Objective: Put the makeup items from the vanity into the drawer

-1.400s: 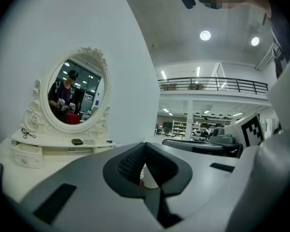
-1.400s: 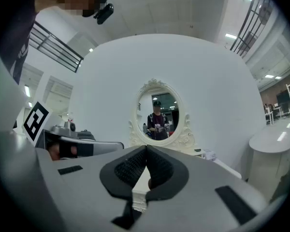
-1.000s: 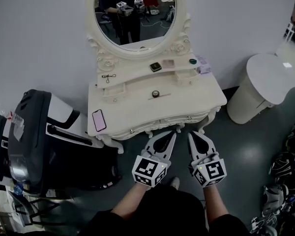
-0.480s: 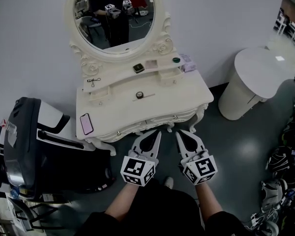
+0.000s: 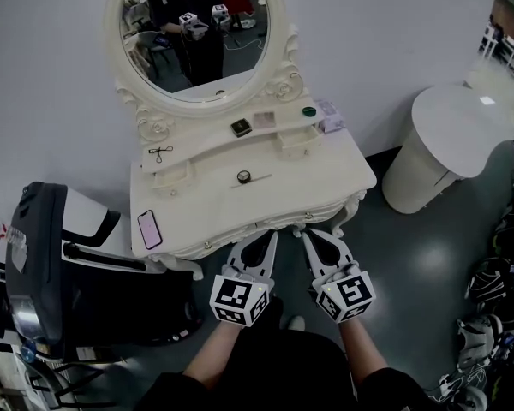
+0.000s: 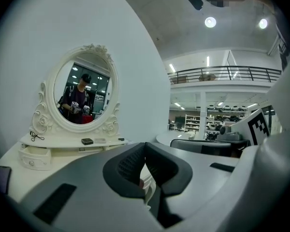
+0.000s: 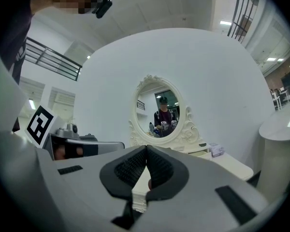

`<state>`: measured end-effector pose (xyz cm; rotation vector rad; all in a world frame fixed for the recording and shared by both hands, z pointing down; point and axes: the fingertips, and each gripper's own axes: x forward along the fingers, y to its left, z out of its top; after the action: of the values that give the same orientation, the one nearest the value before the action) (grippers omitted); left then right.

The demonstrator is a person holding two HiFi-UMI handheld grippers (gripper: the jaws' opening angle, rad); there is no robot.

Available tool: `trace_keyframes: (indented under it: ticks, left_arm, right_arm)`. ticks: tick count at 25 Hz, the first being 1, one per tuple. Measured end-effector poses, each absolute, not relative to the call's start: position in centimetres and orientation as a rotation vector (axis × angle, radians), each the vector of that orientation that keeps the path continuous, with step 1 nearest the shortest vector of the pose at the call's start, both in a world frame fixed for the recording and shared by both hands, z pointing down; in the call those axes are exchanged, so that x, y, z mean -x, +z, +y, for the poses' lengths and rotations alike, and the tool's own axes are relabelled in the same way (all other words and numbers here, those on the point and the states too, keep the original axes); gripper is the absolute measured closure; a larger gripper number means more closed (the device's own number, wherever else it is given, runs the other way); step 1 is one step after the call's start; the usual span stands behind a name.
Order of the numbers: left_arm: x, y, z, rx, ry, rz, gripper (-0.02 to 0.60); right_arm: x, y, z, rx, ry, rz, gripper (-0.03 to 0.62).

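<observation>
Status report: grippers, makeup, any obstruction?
Left gripper and right gripper shut, empty, near vanity front. Compact, round tin on vanity. Nothing in the way.

One vanity (image 5: 308, 174), one oval mirror (image 5: 193, 32), one pink phone (image 5: 149, 229), two hand-held grippers: left (image 5: 271, 233), right (image 5: 307, 232).

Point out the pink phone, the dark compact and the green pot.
pink phone (image 5: 149, 229), head view, middle of its face.
dark compact (image 5: 242, 128), head view, centre of its lid.
green pot (image 5: 309, 111), head view, centre of its top.
</observation>
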<state>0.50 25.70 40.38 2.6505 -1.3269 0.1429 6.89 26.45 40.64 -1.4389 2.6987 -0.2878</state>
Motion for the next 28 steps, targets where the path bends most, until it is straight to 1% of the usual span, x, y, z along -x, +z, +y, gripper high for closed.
trace_keyframes:
  ticks: [14, 28]
  left_arm:
    - [3.6, 43.2, 15.5, -2.603, 0.167, -1.277, 0.566]
    - [6.1, 43.7, 9.6, -2.606, 0.184, -1.191, 0.566]
  right_arm:
    - [-2.9, 42.9, 16.5, 1.486, -0.384, 2.693, 0.571]
    - [-0.4, 42.8, 10.9, 1.582, -0.412, 2.666, 0.571]
